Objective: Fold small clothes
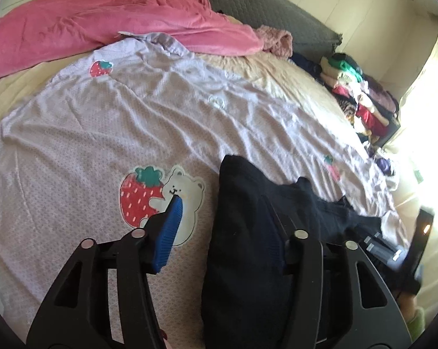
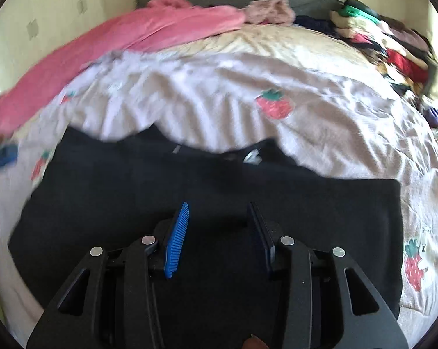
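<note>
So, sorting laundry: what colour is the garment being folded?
Black garment, clearest in right wrist view.

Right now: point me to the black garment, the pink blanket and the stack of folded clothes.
black garment (image 2: 219, 192): right wrist view, middle of the flat dark cloth ahead of the fingers.
pink blanket (image 1: 102, 26): left wrist view, middle of its rumpled top.
stack of folded clothes (image 1: 361, 96): left wrist view, centre of the pile's side.

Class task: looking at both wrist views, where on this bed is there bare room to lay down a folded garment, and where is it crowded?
Free: the strawberry-print sheet between the pink blanket and the black garment. Crowded: the bed's far right edge, stacked with a pile of clothes, and the near part, covered by the black garment.
</note>
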